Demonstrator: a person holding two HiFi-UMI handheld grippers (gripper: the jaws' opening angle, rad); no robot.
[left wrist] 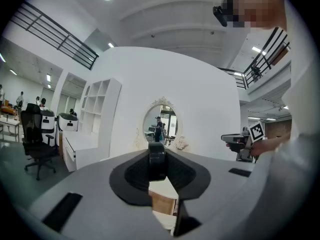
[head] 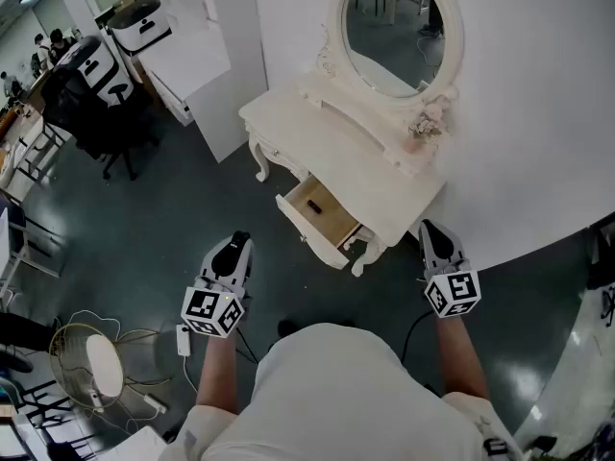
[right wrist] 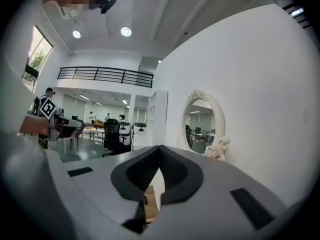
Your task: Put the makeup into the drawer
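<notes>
A small black round makeup case [left wrist: 156,160] sits pinched between the jaws of my left gripper [left wrist: 156,170], held level in front of the white vanity table [head: 332,137]. The table's wooden drawer [head: 322,209] stands pulled open, and in the head view my left gripper [head: 238,245] hangs just left of it, over the floor. My right gripper [head: 428,227] hovers by the table's right corner. In the right gripper view its jaws [right wrist: 160,149] meet at the tips with nothing between them, and the drawer [right wrist: 149,204] shows below them.
An oval mirror [head: 394,32] and a flower ornament [head: 430,121] stand on the vanity against a curved white wall. A white cabinet [head: 192,65] and a black office chair [head: 96,113] stand at the left. A floor fan [head: 91,368] and a power strip [head: 183,339] lie near my feet.
</notes>
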